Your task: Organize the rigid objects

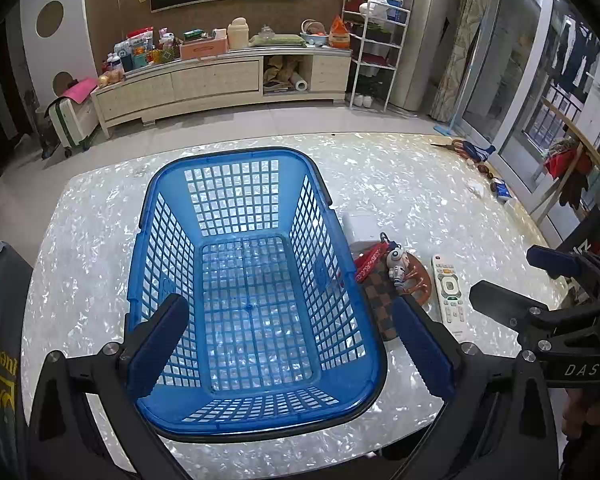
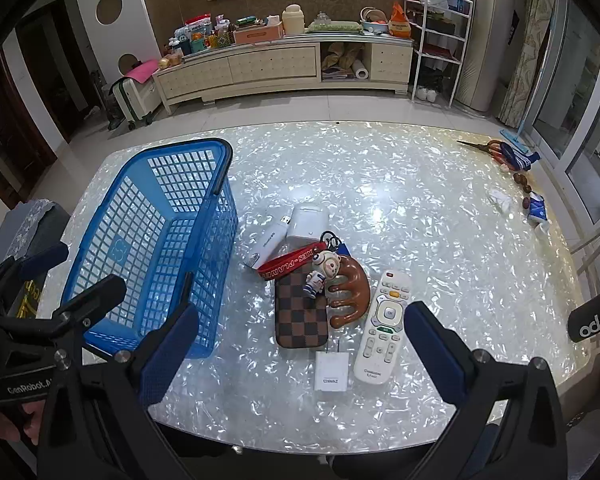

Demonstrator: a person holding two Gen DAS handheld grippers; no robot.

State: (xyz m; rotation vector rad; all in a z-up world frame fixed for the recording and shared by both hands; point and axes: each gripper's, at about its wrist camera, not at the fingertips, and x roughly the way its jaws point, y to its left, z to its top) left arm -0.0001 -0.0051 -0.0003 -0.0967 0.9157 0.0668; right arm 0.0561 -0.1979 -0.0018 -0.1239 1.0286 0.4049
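An empty blue plastic basket (image 1: 168,240) (image 2: 100,216) stands on the left of the marble table (image 2: 420,208). My left gripper (image 1: 288,340) is open above the basket's near end. My right gripper (image 2: 300,352) is open above the table's front edge, just short of a cluster of objects: a white remote (image 2: 384,320), a checkered brown case (image 2: 300,320), a brown wooden massager (image 2: 352,296), an astronaut keychain (image 2: 320,272) with a red strap (image 2: 288,266), a white charger (image 2: 331,371), a white USB stick (image 2: 266,246) and a white box (image 2: 308,222).
Scissors (image 2: 496,148) and small items (image 2: 536,204) lie at the table's far right edge. A cluttered TV cabinet (image 2: 276,64), a suitcase (image 2: 132,96) and a white shelf rack (image 2: 440,36) stand beyond the table.
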